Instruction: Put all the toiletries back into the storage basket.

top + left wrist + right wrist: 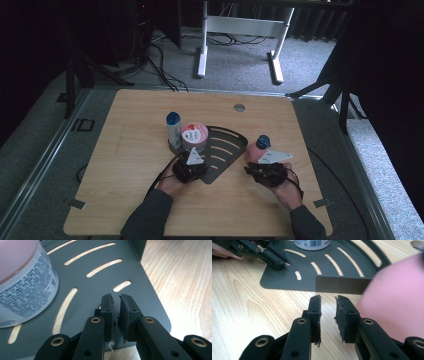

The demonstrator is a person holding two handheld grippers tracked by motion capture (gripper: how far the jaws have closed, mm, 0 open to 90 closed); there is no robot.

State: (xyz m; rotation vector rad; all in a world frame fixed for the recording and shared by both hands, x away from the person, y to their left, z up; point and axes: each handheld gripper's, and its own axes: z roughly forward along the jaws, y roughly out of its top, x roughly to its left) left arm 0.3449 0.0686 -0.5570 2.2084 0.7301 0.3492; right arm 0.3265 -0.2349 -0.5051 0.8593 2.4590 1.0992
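A dark grey, fan-shaped shelf [227, 150] with curved slots is lying flat on the wooden table [125, 150], its low rim along the curved edge. A white jar with a pink lid [194, 135] and a white bottle with a blue cap [173, 128] are standing on its far part. The left gripper [116, 298] is hovering over the shelf's near corner, jaws parted by a narrow gap and gripping nothing. The right gripper [328, 300] is sitting just beside a pink bottle with a blue cap [259, 148] on the table right of the shelf, jaws slightly apart and empty.
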